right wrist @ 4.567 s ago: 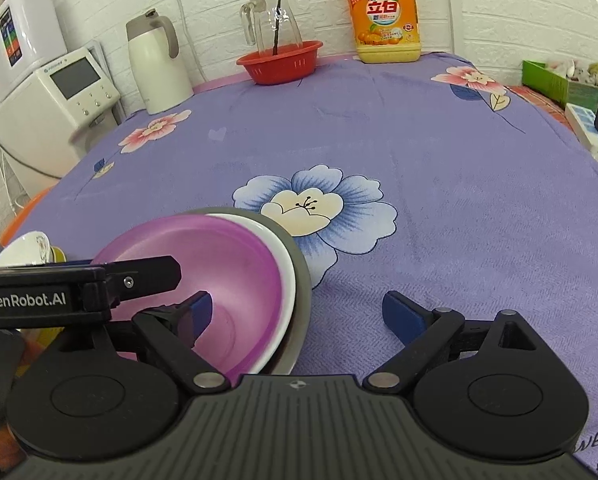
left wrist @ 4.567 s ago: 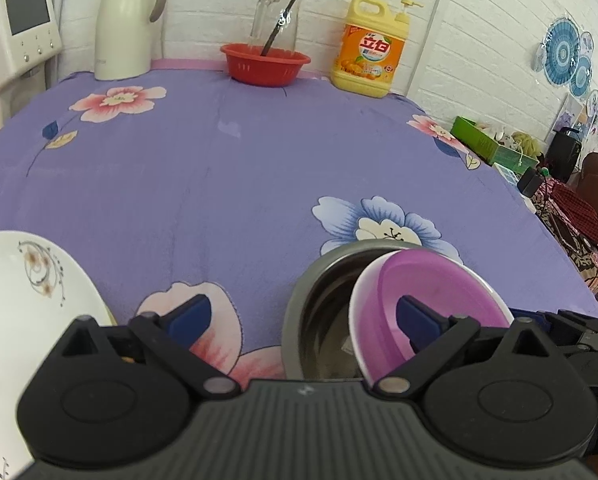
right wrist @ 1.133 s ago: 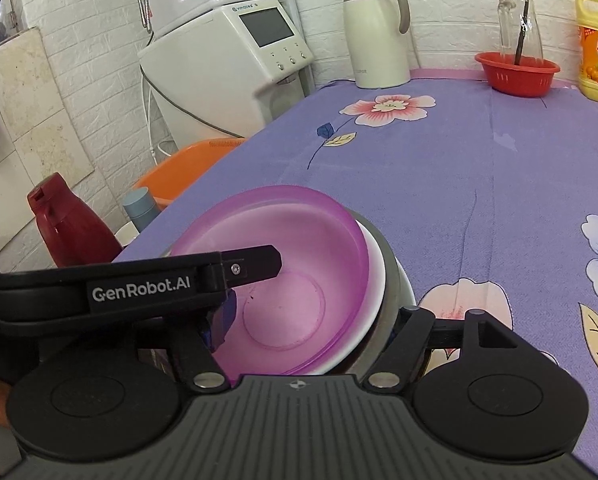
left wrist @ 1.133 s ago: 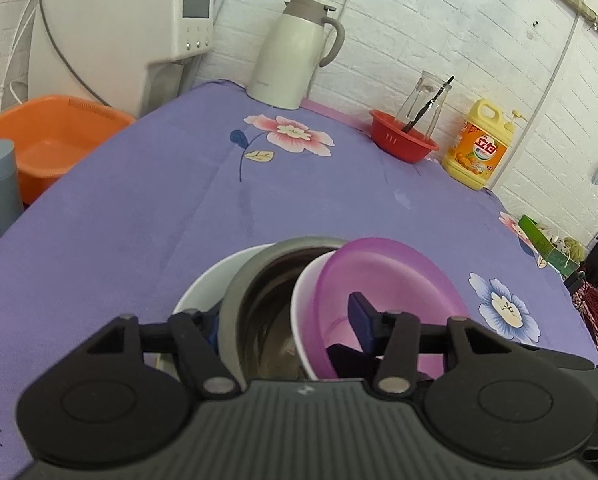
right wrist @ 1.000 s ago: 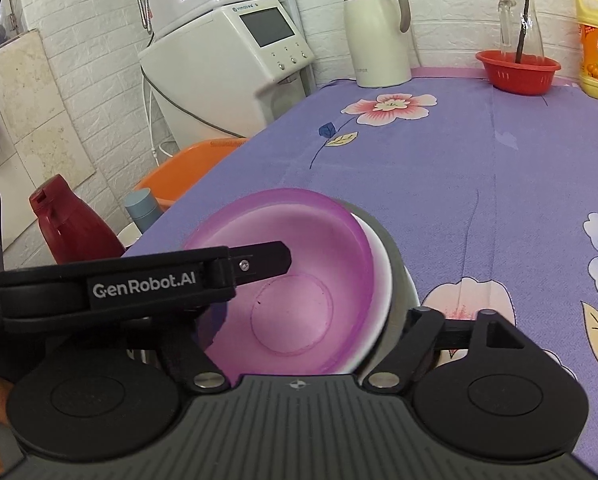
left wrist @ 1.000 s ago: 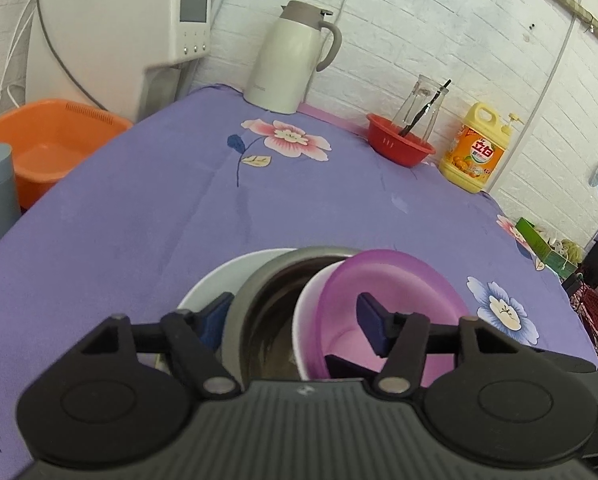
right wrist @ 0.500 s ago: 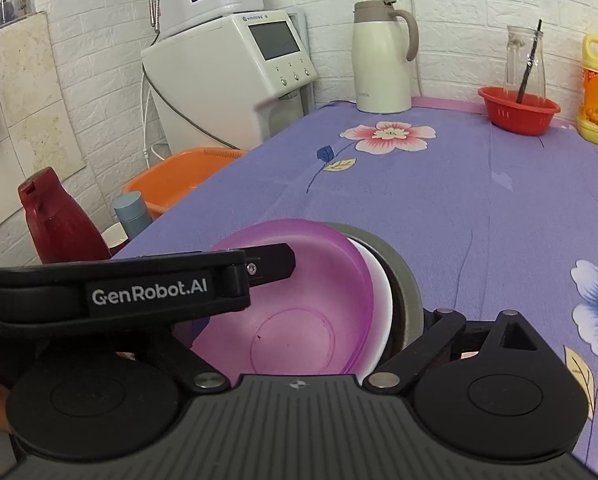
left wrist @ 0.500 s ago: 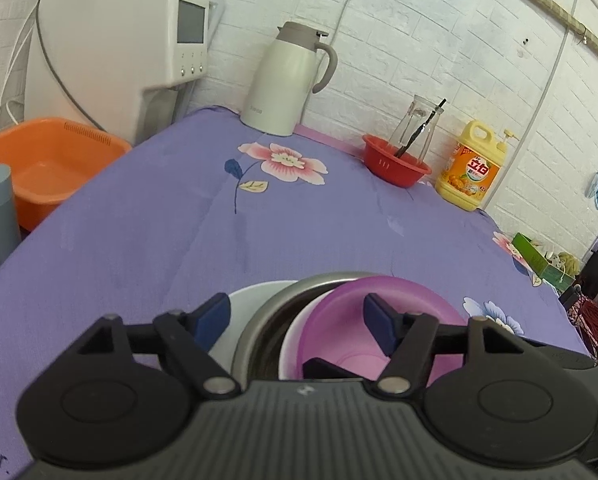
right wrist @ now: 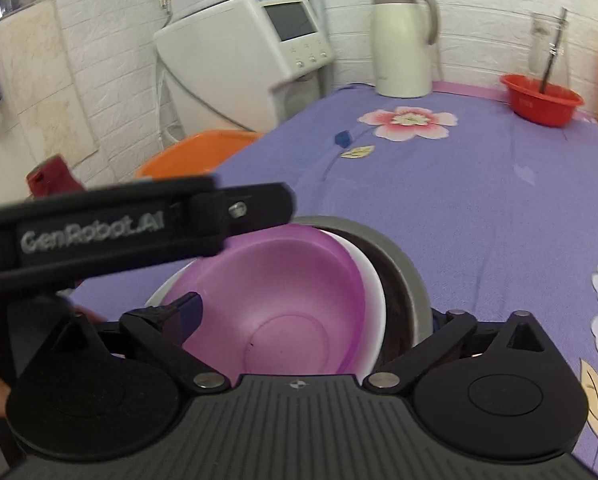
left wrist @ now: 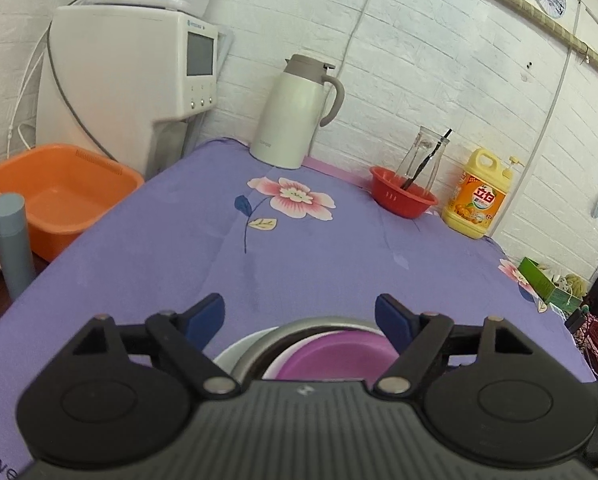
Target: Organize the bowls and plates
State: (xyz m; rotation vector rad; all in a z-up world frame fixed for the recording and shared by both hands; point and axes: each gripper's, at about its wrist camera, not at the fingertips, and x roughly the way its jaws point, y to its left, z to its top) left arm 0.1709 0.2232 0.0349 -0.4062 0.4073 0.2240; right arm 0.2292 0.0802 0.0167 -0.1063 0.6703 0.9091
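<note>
A purple bowl (right wrist: 291,304) sits in a white bowl (right wrist: 373,292), both nested in a steel bowl (right wrist: 407,276) that rests on a white plate (left wrist: 243,350). The stack lies at the table's near left edge. In the left wrist view the purple bowl (left wrist: 331,362) and the steel bowl (left wrist: 299,330) show just below my left gripper (left wrist: 301,314), which is open and lifted above them. My right gripper (right wrist: 311,318) is open, its fingers standing either side of the stack; the right fingertip is hidden behind the steel rim.
A thermos jug (left wrist: 295,114), a red basket with a glass pitcher (left wrist: 403,196) and a yellow detergent bottle (left wrist: 477,200) stand along the far wall. A water dispenser (left wrist: 131,80), an orange basin (left wrist: 59,192) and a grey-blue bottle (left wrist: 11,244) are off the table's left edge.
My left gripper has opened off the steel bowl's rim and risen up and back, so the stack sinks low in its view. My right gripper has stayed open around the stack.
</note>
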